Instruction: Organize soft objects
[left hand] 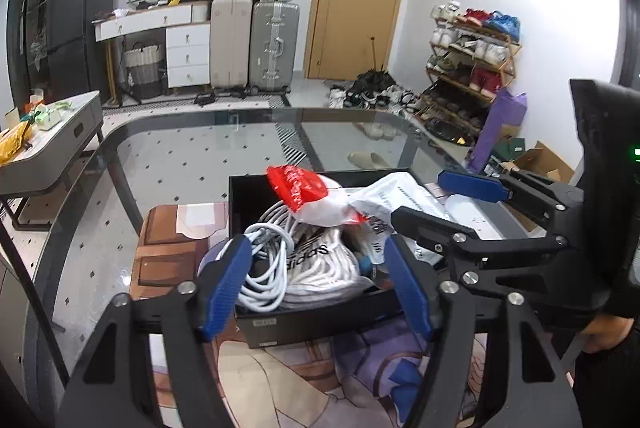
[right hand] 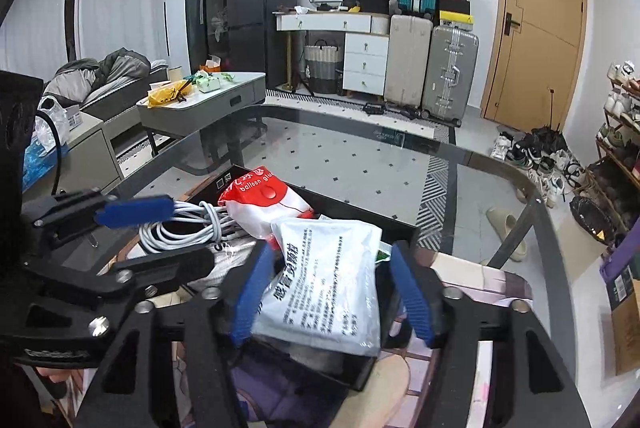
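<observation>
A: On the glass counter (left hand: 168, 155), what's up w/ the black box (left hand: 320, 324)?

B: Full of soft stuff: white cable (left hand: 264, 268), red-and-white bag (right hand: 276, 203), white printed pouch (right hand: 332, 284) on top.

A: Your jaws?

B: Both spread, pinching nothing. My left gripper (left hand: 316, 284) straddles the cable; my right gripper (right hand: 332, 292) straddles the pouch, pads not pressing it.
</observation>
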A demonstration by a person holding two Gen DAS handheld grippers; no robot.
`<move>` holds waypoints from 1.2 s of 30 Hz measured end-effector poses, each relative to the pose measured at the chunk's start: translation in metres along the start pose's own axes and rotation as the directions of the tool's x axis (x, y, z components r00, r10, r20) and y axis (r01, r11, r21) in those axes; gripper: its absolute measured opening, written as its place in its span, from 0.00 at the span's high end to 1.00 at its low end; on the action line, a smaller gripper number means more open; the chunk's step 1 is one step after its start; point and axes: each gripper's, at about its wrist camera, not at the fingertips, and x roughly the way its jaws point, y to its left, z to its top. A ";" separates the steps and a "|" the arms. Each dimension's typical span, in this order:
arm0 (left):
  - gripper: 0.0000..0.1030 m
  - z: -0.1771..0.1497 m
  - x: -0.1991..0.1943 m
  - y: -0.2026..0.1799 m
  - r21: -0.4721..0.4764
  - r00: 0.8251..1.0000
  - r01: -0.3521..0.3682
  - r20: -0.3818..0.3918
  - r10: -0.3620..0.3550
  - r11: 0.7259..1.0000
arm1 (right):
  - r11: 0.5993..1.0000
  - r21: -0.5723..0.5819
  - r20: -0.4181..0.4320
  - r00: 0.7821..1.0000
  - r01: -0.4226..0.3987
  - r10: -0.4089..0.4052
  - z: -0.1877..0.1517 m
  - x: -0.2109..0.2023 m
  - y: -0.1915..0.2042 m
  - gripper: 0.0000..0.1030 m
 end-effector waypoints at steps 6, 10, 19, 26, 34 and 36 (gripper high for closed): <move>0.13 -0.005 -0.016 0.000 0.018 0.999 -0.023 0.044 0.022 1.000 | 1.000 0.004 0.039 0.999 0.019 -0.019 -0.011 -0.019 0.000 0.13; 0.00 -0.011 -0.023 0.008 0.010 0.997 -0.045 0.063 0.044 0.999 | 0.999 0.021 0.057 0.998 0.031 -0.033 -0.020 -0.028 -0.001 0.01; 0.00 -0.027 -0.026 0.020 0.008 0.993 -0.092 0.081 0.091 0.996 | 0.999 0.053 0.104 0.995 0.005 -0.011 -0.036 -0.045 0.004 0.01; 0.00 -0.035 -0.025 0.021 0.001 0.987 -0.121 0.109 0.120 0.993 | 0.998 0.064 0.156 0.988 -0.001 -0.009 -0.052 -0.055 0.008 0.01; 0.00 -0.044 -0.025 0.020 0.008 0.980 -0.135 0.146 0.132 0.991 | 0.998 0.068 0.184 0.983 -0.010 -0.002 -0.065 -0.057 0.015 0.01; 0.00 -0.044 -0.027 0.021 0.001 0.979 -0.132 0.160 0.130 0.991 | 0.998 0.065 0.190 0.982 -0.011 -0.002 -0.065 -0.057 0.014 0.01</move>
